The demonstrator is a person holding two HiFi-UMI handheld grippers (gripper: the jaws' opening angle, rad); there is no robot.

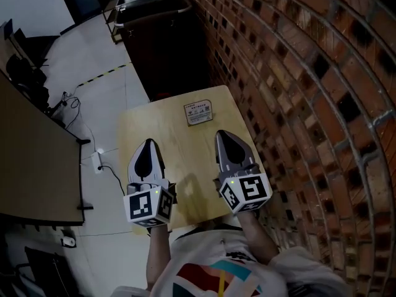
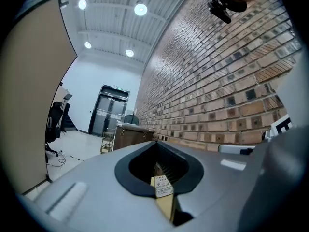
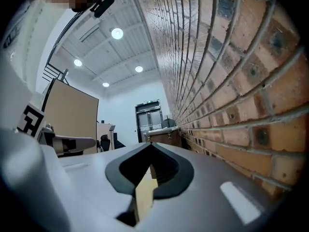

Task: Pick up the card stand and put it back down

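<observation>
Apparently poised, you held left gripper [image 1: 148, 144] and right gripper [image 1: 223, 135] level below card stand [image 1: 199, 113], mid-frame on table [image 1: 148, 125]; both jaws together, empty, stand untouched.

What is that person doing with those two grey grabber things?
A person holds two grey grippers above a small light wooden table beside a red brick wall. The left gripper and the right gripper both have their fingers closed on nothing. The small white printed card stand sits untouched near the table's far end, ahead of both grippers.
</observation>
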